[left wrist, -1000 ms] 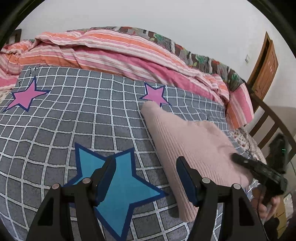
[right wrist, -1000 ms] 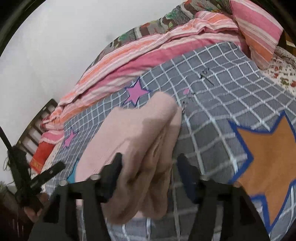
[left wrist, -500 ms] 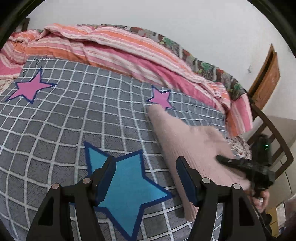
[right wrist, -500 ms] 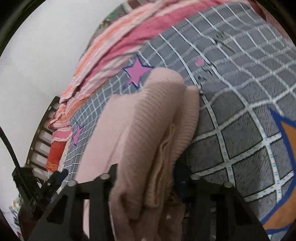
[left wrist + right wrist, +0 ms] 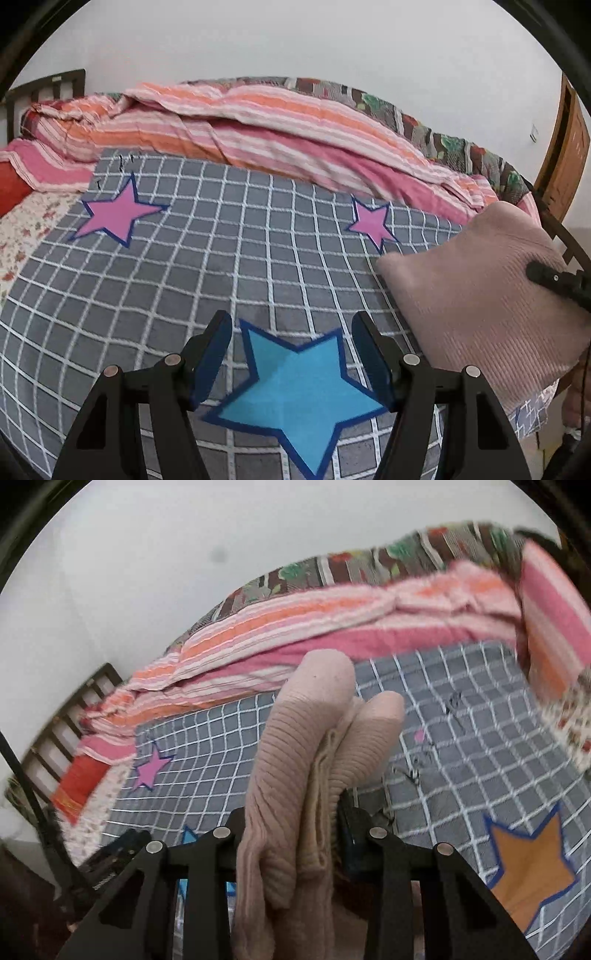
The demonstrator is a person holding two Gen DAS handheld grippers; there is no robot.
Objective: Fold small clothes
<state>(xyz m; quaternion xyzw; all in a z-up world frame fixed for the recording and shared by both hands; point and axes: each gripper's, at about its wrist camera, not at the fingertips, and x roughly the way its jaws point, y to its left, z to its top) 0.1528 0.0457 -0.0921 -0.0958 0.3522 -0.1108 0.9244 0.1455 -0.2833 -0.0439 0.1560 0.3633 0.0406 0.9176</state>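
Observation:
A folded pink ribbed knit garment [image 5: 295,760] is clamped between the fingers of my right gripper [image 5: 291,823] and held up off the bed, its folded layers standing upright before the camera. In the left wrist view the same garment [image 5: 476,295] hangs at the right, with the right gripper's black finger [image 5: 554,280] across it. My left gripper [image 5: 291,354] is open and empty, hovering over the blue star [image 5: 299,391] on the grey checked sheet [image 5: 221,266].
A rolled pink and orange striped quilt [image 5: 258,125] lies along the far side of the bed by the white wall. A wooden headboard [image 5: 66,720] is at the left, a wooden door [image 5: 565,155] at the right. An orange star [image 5: 528,864] marks the sheet.
My right gripper has closed on the garment and lifted it off the sheet. In the left wrist view the garment has moved right and up, baring the sheet in front.

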